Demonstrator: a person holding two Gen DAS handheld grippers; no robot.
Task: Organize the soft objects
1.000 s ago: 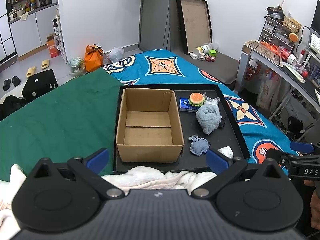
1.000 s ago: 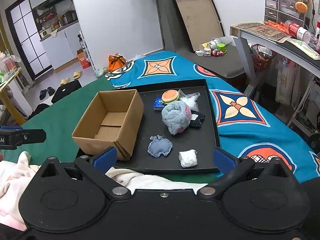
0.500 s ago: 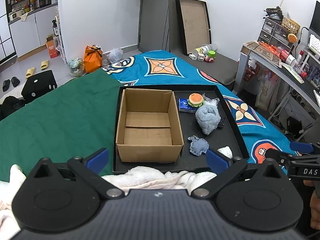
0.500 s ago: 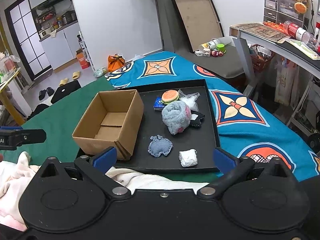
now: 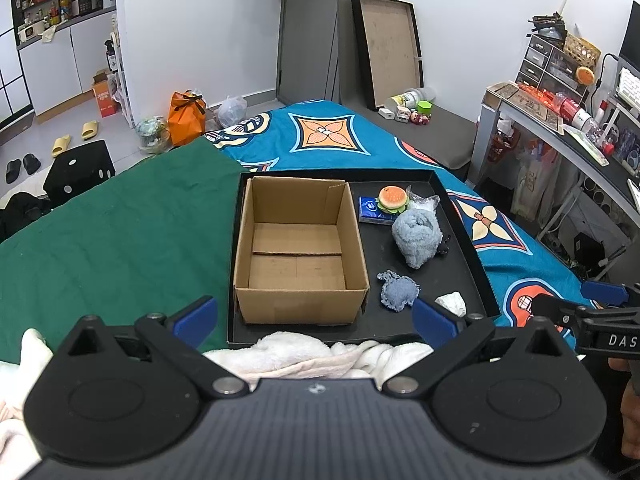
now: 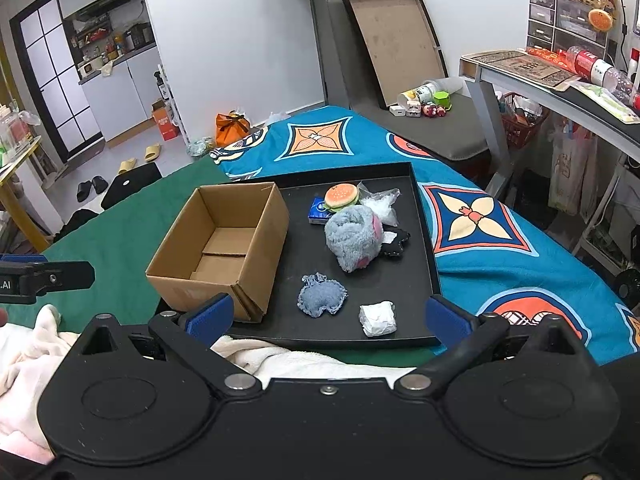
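An empty cardboard box (image 5: 298, 246) (image 6: 224, 248) stands in the left half of a black tray (image 5: 468, 240) (image 6: 424, 240). Beside it lie a grey-blue plush ball (image 5: 417, 236) (image 6: 352, 238), a small blue denim pillow (image 5: 398, 290) (image 6: 322, 295), a white wad (image 5: 451, 303) (image 6: 377, 318), a burger toy (image 5: 393, 198) (image 6: 341, 196), a blue packet (image 5: 370, 209) (image 6: 318, 210) and a clear plastic bag (image 6: 382, 204). My left gripper (image 5: 314, 316) and right gripper (image 6: 328, 314) hang open at the tray's near edge, holding nothing.
A white fluffy towel (image 5: 312, 354) (image 6: 288, 358) lies under both grippers. The tray rests on a bed with a green cover (image 5: 100, 240) and a blue patterned cover (image 6: 500, 248). A desk (image 6: 560, 88) stands at the right; bags and slippers lie on the floor at the back left.
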